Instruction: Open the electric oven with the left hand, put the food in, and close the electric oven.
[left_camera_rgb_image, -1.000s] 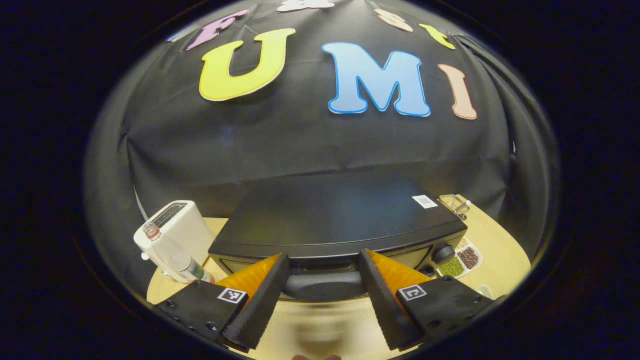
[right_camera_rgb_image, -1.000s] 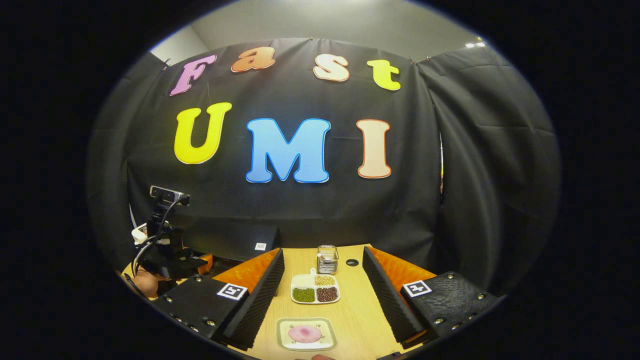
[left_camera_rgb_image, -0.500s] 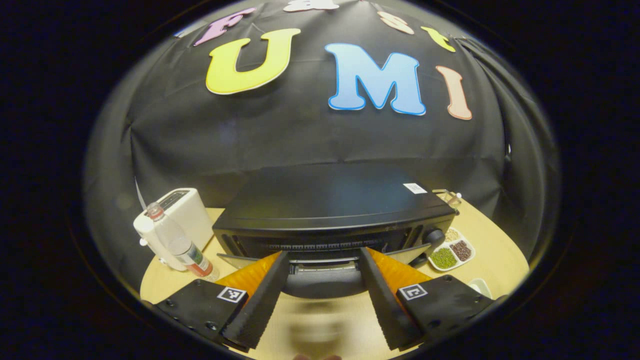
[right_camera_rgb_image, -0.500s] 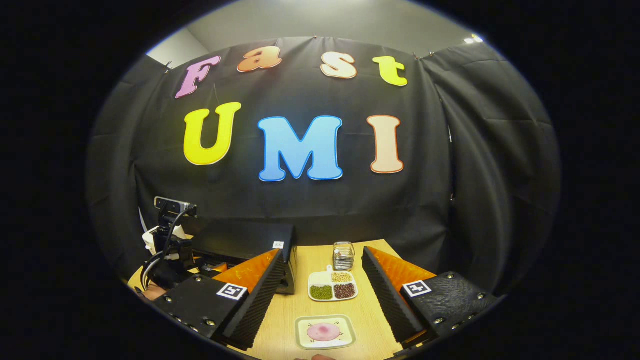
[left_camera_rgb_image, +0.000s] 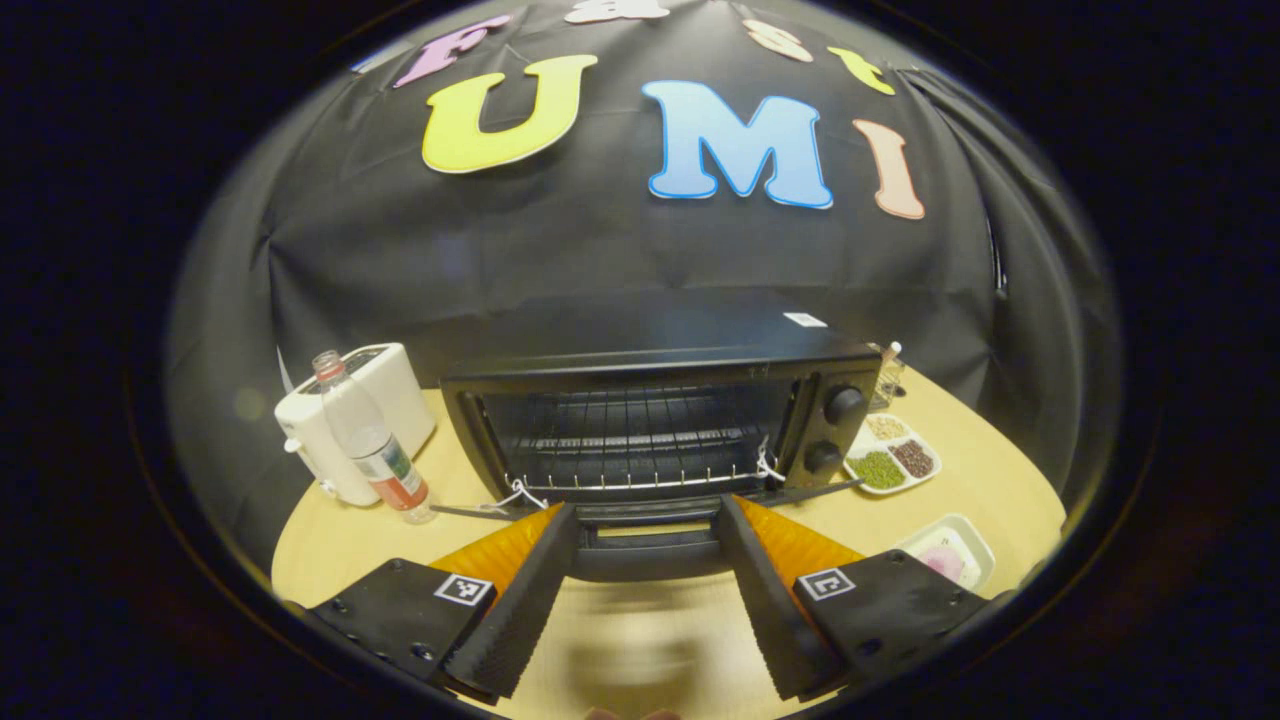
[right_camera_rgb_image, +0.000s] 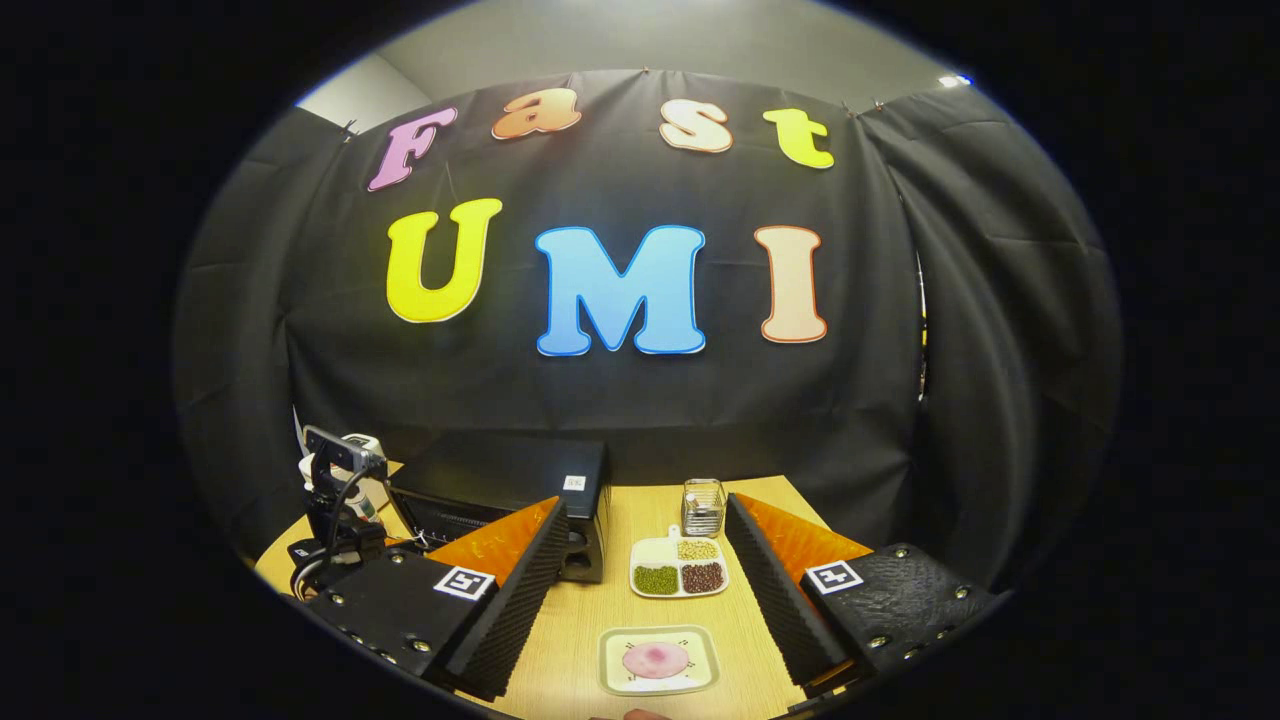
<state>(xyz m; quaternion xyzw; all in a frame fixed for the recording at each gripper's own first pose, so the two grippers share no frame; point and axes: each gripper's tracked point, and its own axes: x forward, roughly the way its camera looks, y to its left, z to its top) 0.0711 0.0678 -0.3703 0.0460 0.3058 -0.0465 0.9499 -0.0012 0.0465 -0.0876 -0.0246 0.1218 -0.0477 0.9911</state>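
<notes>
The black electric oven (left_camera_rgb_image: 650, 365) stands in the middle of the left gripper view with its door (left_camera_rgb_image: 800, 492) swung down almost flat, and the wire rack (left_camera_rgb_image: 635, 440) inside shows. My left gripper (left_camera_rgb_image: 645, 510) is open. The door handle (left_camera_rgb_image: 648, 555) lies across the gap between its fingers. The food, a pink round piece on a small white plate (right_camera_rgb_image: 657, 660), sits on the table just ahead of my open right gripper (right_camera_rgb_image: 645, 505), which holds nothing. That plate (left_camera_rgb_image: 945, 553) also lies to the oven's right. The oven (right_camera_rgb_image: 500, 475) and the left gripper (right_camera_rgb_image: 335, 500) stand at the left.
A white toaster (left_camera_rgb_image: 350, 420) and a clear bottle (left_camera_rgb_image: 368, 445) stand left of the oven. A divided white dish of beans (right_camera_rgb_image: 678, 567) and a glass jar (right_camera_rgb_image: 703, 505) sit right of it on the wooden table (right_camera_rgb_image: 740, 620).
The oven door has swung from shut down to nearly flat as my left gripper drew back and down with the handle. My right gripper shifted slightly, and the plate stays in front of it.
</notes>
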